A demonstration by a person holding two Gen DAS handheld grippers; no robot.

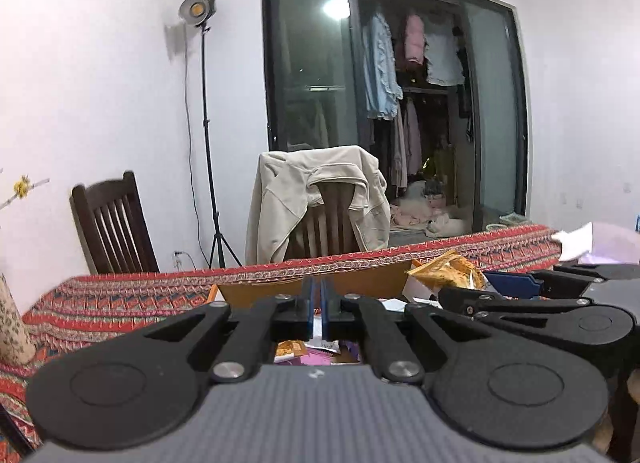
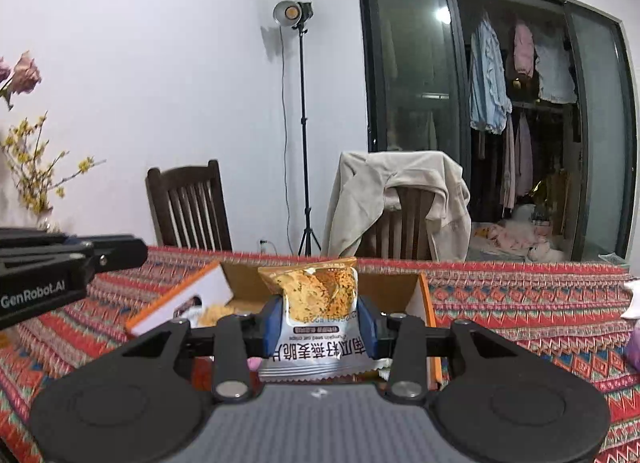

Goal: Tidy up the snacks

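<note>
My right gripper (image 2: 318, 321) is shut on an orange and white oat-crisp snack packet (image 2: 316, 295), its blue pads pressing both sides. It holds the packet upright above an open cardboard box (image 2: 424, 303) on the table. More snack packets (image 2: 212, 313) lie inside that box. My left gripper (image 1: 318, 303) hovers over the same box (image 1: 360, 283), its blue pads together with nothing seen between them. In the left wrist view the right gripper (image 1: 486, 283) comes in from the right with the packet (image 1: 444, 271). The right wrist view shows the left gripper (image 2: 136, 253) at the left edge.
A red patterned cloth (image 2: 520, 303) covers the table. Behind it stand two dark wooden chairs (image 2: 188, 207), one draped with a beige jacket (image 2: 400, 191), and a light stand (image 2: 304, 143). Flowers (image 2: 32, 167) rise at the left. Pale bags (image 1: 592, 241) lie at the right.
</note>
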